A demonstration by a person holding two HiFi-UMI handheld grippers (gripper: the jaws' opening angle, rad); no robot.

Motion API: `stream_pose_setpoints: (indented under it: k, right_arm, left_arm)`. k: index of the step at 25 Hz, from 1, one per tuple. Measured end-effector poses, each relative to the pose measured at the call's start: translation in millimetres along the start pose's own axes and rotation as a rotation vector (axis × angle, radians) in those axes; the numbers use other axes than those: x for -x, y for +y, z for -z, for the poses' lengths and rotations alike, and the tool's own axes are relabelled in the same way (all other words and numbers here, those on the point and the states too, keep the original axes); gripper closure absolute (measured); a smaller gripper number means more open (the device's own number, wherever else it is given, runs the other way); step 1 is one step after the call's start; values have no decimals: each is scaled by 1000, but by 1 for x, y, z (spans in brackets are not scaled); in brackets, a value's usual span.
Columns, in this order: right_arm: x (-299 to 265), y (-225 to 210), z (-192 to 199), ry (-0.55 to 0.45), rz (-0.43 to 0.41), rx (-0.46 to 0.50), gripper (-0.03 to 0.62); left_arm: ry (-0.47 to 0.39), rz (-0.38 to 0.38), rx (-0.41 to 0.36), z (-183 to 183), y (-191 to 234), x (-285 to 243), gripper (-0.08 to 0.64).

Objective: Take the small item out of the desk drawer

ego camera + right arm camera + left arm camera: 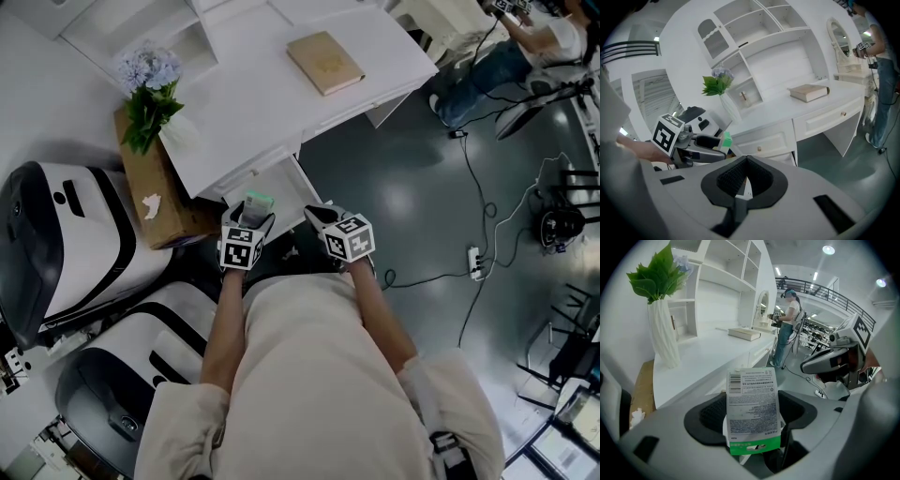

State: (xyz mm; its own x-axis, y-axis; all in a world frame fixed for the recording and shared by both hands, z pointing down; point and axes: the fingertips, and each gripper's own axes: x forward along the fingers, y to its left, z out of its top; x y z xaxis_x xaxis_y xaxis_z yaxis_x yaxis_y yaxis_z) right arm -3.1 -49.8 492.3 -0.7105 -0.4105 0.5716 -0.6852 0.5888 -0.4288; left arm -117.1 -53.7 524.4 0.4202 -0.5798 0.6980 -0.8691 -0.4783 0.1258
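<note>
My left gripper (251,214) is shut on a small white packet (752,408) with fine print and a green bottom strip, held upright between the dark pads (710,416). In the head view the packet (258,200) sits just in front of the white drawer (281,178) under the desk (253,103). My right gripper (317,216) hovers close beside it on the right, shut with nothing between its pads (733,176). The right gripper view shows the left gripper (705,149) with the packet (725,140) before the knobbed drawer fronts (761,140).
On the desk lie a tan book (324,62) and a white vase of flowers (150,94). A cardboard box (155,192) and two white machines (75,244) stand at the left. Cables and a power strip (475,262) cross the dark floor; another person (506,56) stands at the far right.
</note>
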Motion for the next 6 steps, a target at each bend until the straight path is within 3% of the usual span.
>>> stream_pose_setpoints:
  k: [6]
  right_arm:
    - [-3, 0, -1, 1, -2, 6, 568]
  left_arm:
    - [-2, 2, -5, -2, 1, -1, 201]
